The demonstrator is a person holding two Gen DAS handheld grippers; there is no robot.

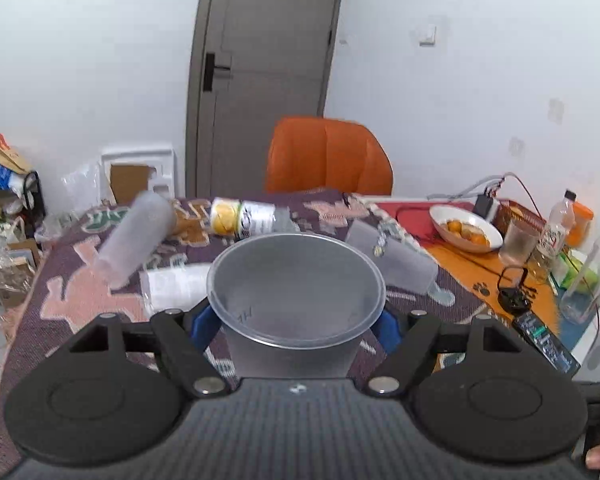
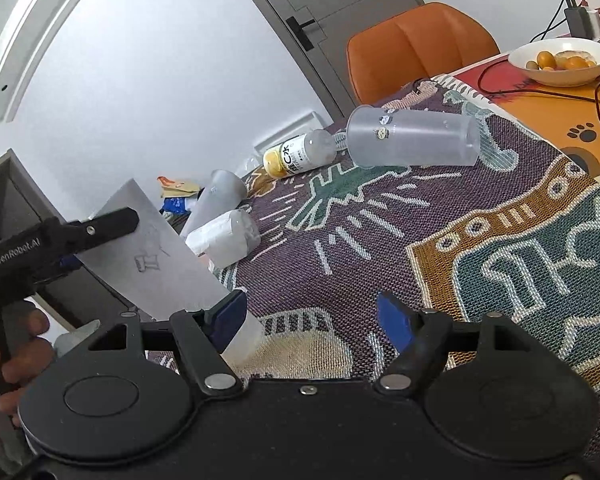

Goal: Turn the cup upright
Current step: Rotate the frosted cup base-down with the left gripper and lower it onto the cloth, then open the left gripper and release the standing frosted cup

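My left gripper point(image 1: 296, 324) clamps a frosted translucent plastic cup point(image 1: 296, 292), mouth apparently facing up; my right gripper point(image 2: 312, 320) hangs spread apart beside it.

Left tongs point(image 1: 296, 326) clamping frosted cup point(image 1: 296, 280), mouth facing up, above patterned cloth point(image 1: 68, 292)

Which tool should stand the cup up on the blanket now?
Left. The left tool already grips the cup, which is tilted off the blanket. The right tool is open and holds nothing, so it would have to grab first.
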